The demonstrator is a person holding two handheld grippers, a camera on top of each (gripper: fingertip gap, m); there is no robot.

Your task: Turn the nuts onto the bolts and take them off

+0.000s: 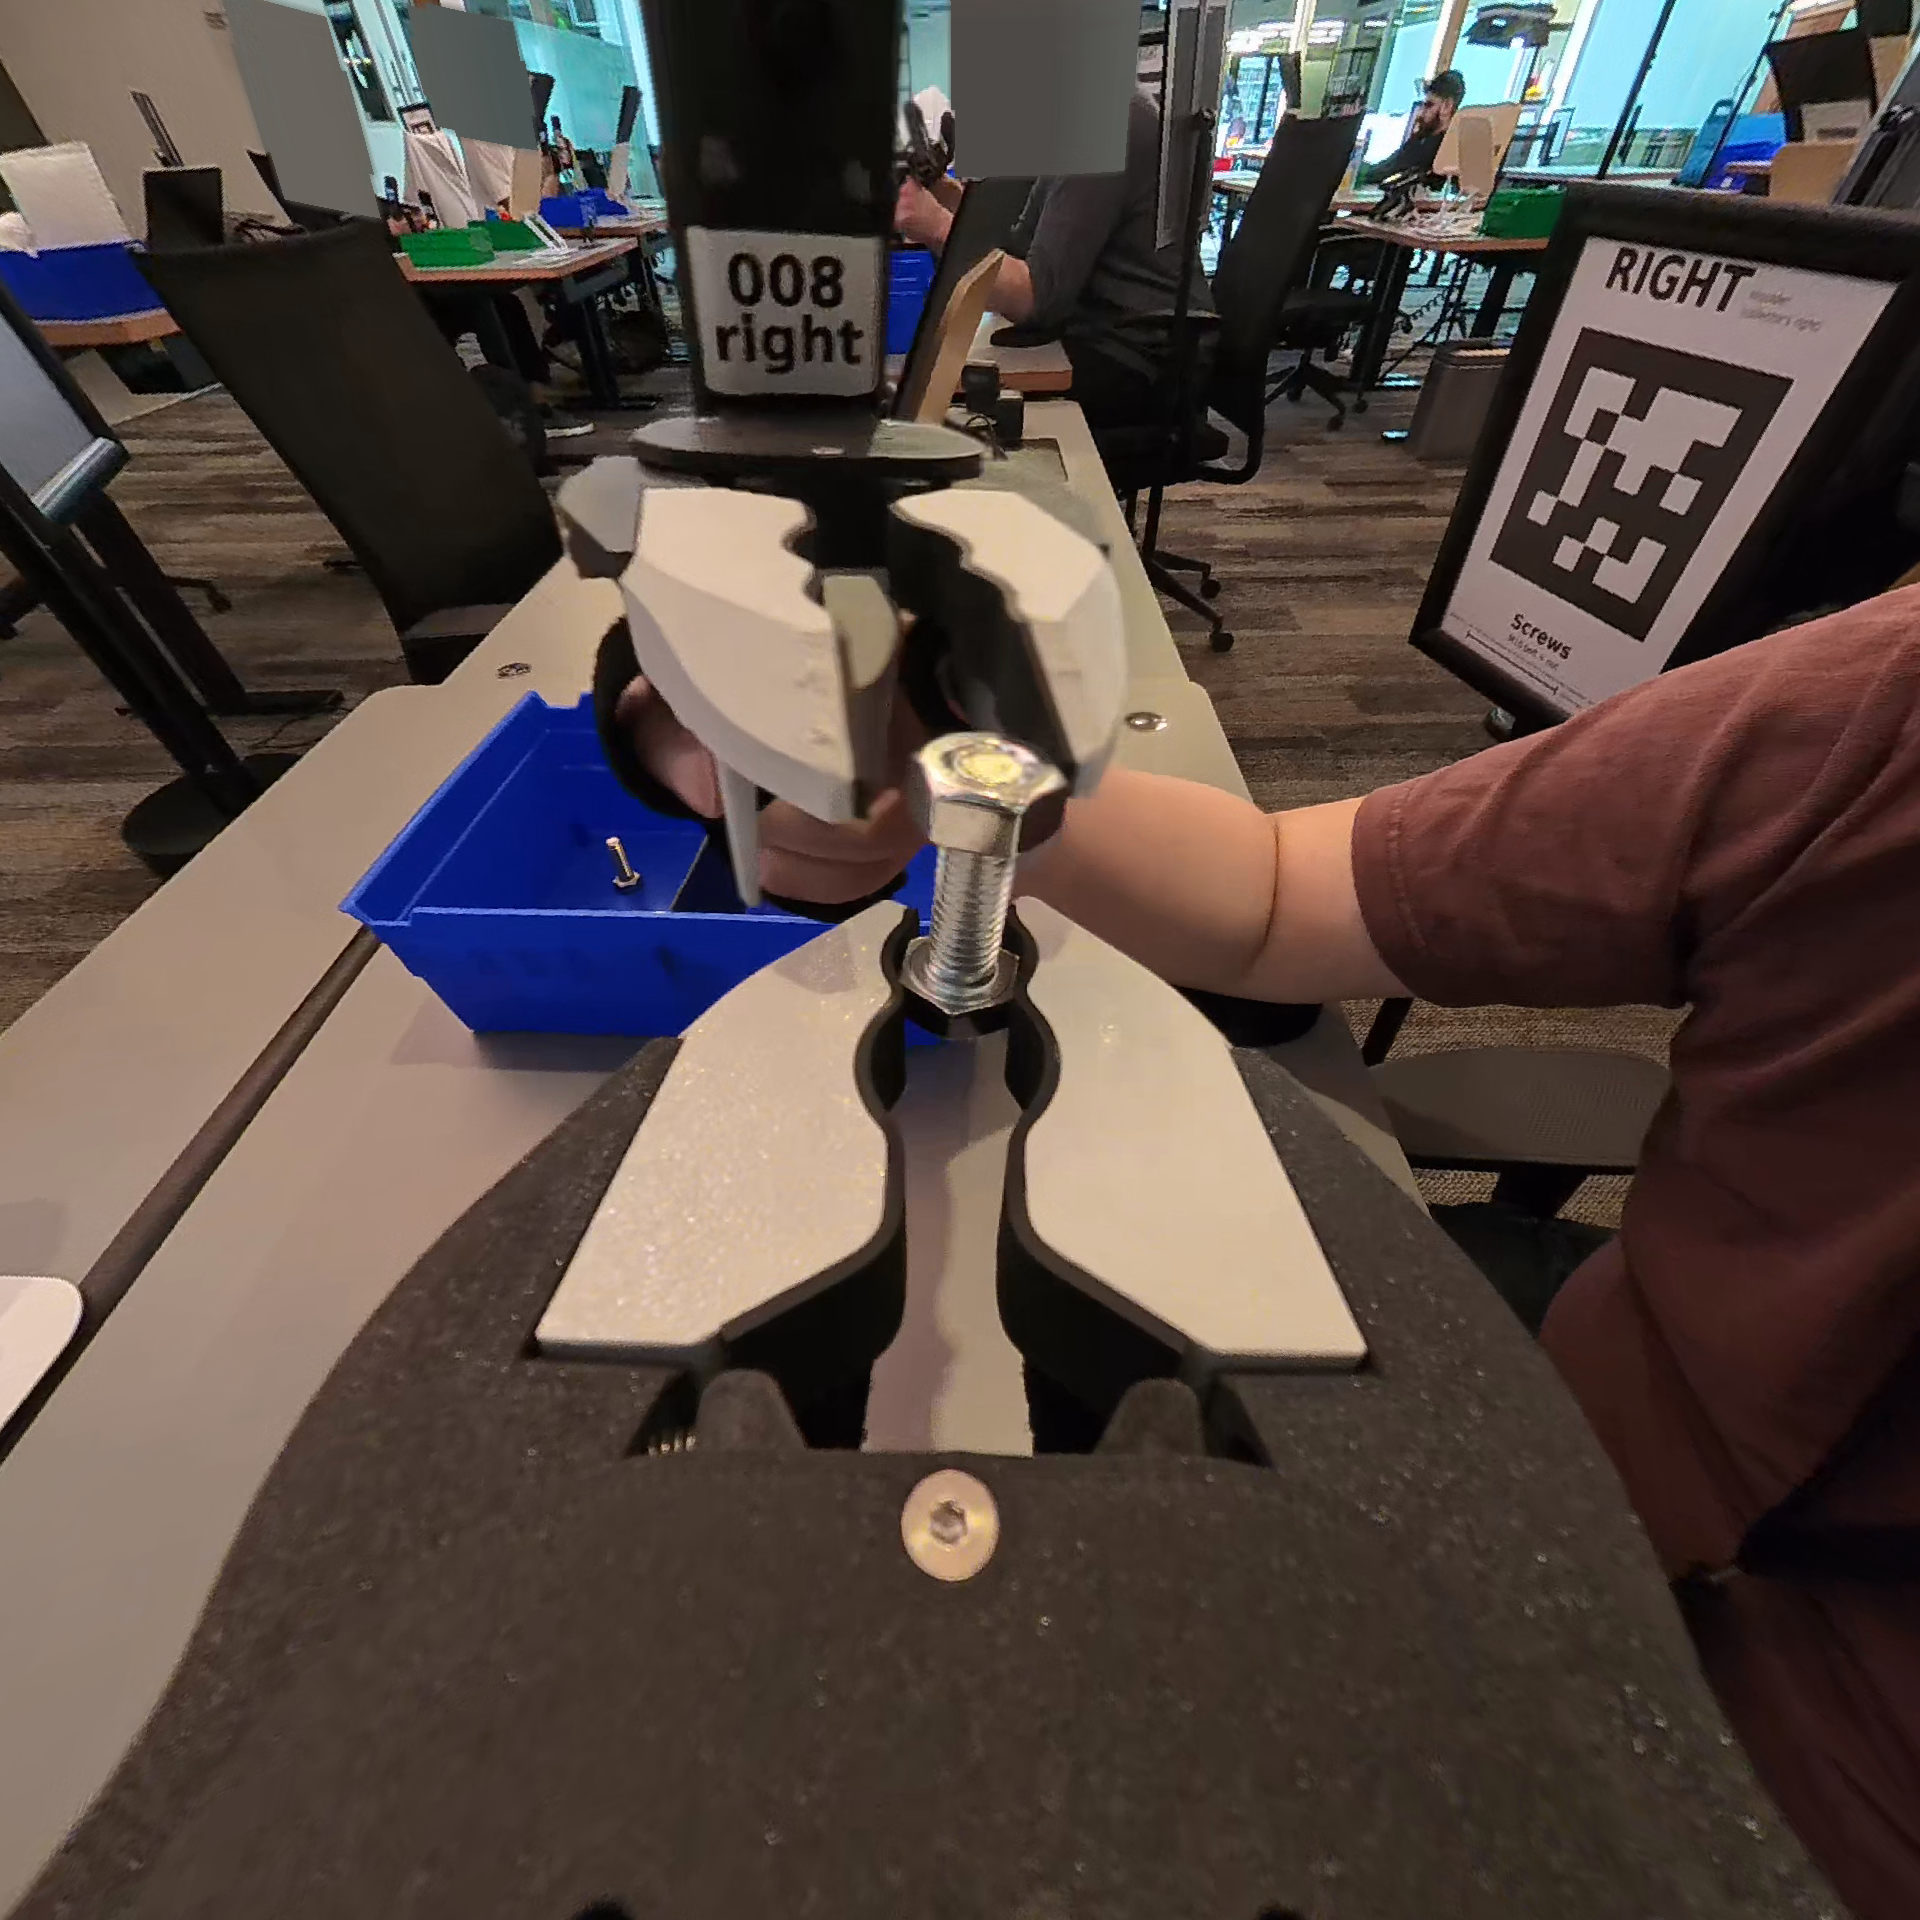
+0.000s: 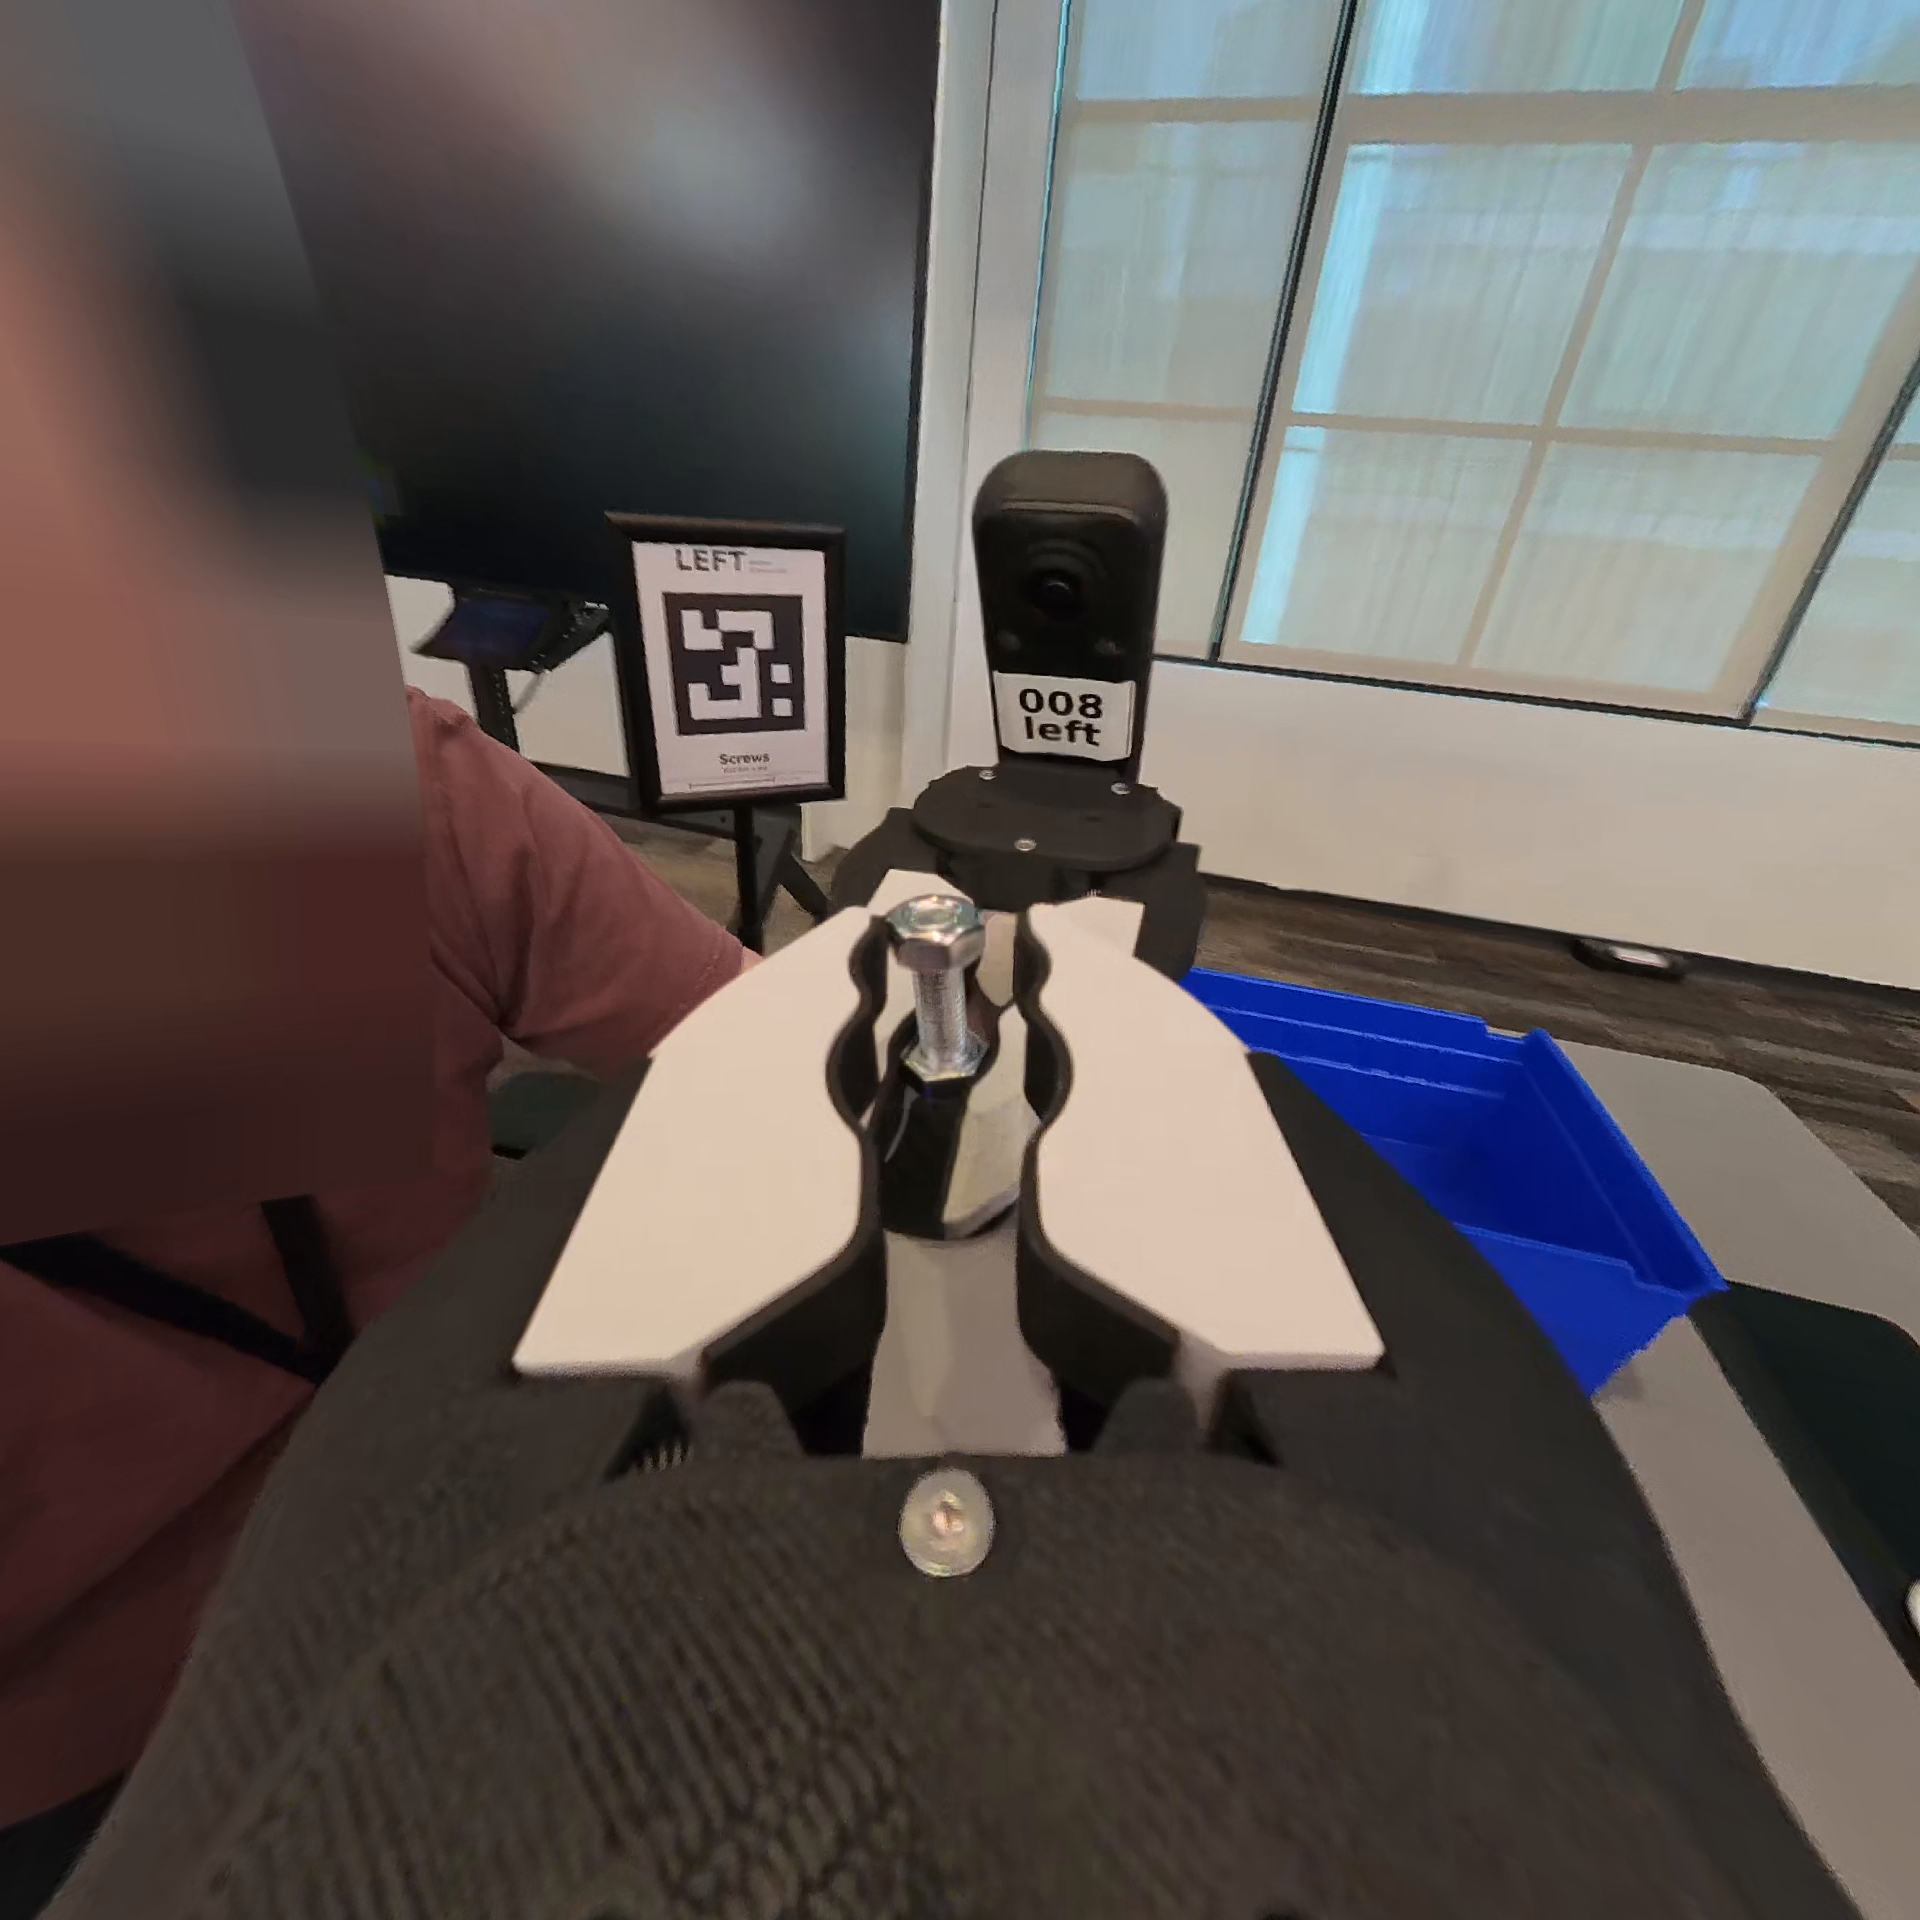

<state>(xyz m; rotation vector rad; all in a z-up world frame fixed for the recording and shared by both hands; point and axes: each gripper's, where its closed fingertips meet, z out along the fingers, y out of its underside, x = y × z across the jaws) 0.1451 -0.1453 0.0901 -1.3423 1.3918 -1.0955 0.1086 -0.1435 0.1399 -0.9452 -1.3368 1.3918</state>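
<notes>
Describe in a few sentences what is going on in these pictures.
A person works a gripper in each hand. The left gripper has its jaws closed on a nut, with a bolt standing upright in it. The right gripper has the bolt head between its jaws; whether it grips is unclear. A blue bin on the table holds another bolt.

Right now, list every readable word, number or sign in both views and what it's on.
I won't quote writing; here is what bears it.
White label: camera post over the right tongs; legible.
Second white label: camera housing over the left tongs; legible.
Framed sign: heading legible, small print blurred.
Second framed sign: likewise.
</notes>
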